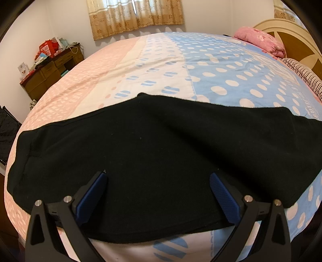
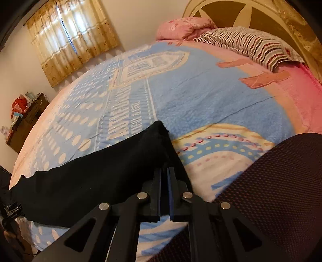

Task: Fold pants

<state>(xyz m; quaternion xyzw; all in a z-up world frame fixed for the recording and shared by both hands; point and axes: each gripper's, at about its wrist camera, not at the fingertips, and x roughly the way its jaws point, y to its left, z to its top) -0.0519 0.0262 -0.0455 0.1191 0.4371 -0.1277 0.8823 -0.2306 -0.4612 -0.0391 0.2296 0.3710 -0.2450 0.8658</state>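
Black pants (image 1: pixel 153 157) lay spread across the near part of a bed (image 1: pixel 221 66) covered in a pink, white and blue dotted sheet. In the left wrist view, they filled the middle band of the frame from the left edge to the right edge.

The left claw (image 1: pixel 158 177) sat at the bottom centre of that frame with its two blue-padded fingers (image 1: pixel 91 196) set wide apart. It held nothing, and the dark cloth lay between and beneath the fingers, its near hem just below them.

In the right wrist view, the right claw (image 2: pixel 165 173) stood at the lower centre, its fingers pressed together on an end of the pants (image 2: pixel 96 173). The cloth rose to a peak just above the fingertips and trailed away toward the lower left of the frame.

A striped pillow (image 2: pixel 247 44) and a pink pillow (image 2: pixel 181 27) rested by the headboard (image 2: pixel 237 12) at the upper right. A dark mesh surface (image 2: pixel 277 181) filled the lower right corner.
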